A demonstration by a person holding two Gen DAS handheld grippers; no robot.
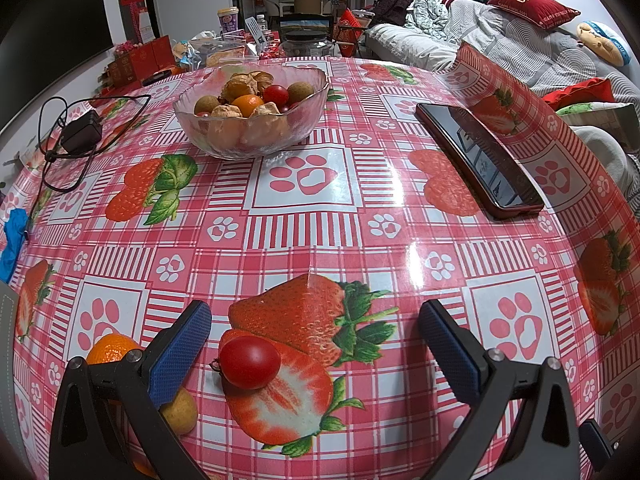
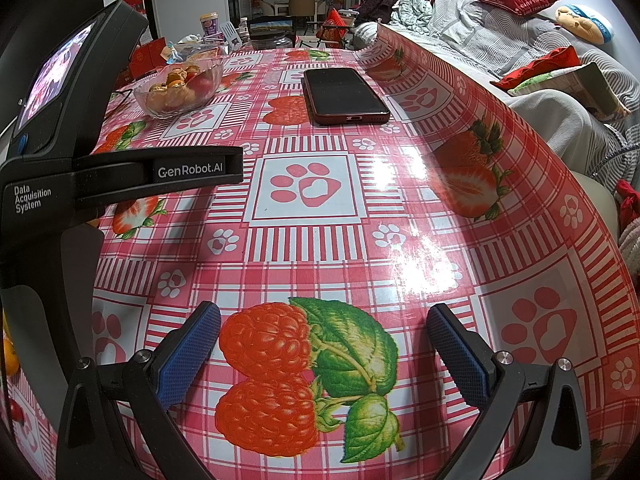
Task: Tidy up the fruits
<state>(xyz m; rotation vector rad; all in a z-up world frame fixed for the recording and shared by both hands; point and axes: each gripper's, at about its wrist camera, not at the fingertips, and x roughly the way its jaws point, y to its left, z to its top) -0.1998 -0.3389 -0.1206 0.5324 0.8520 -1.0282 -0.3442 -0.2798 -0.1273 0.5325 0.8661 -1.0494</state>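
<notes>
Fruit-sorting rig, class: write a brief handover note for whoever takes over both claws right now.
Left claw: open, empty, low over the table, a cherry tomato between its fingers.
Right claw: open, empty, over bare tablecloth.
Done: the glass bowl at the far side already holds several fruits.
Left: the cherry tomato, an orange and a small yellowish fruit beside the left claw are loose on the table. Likely grab the tomato next. Mind the phone.

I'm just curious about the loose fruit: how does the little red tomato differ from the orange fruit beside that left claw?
The cherry tomato is red, smooth and in full view, lying between the open left gripper fingers. The orange fruit is orange, looks larger, and sits outside them, partly hidden behind the left finger. Both are round and rest on the tablecloth, outside the glass bowl.
</notes>
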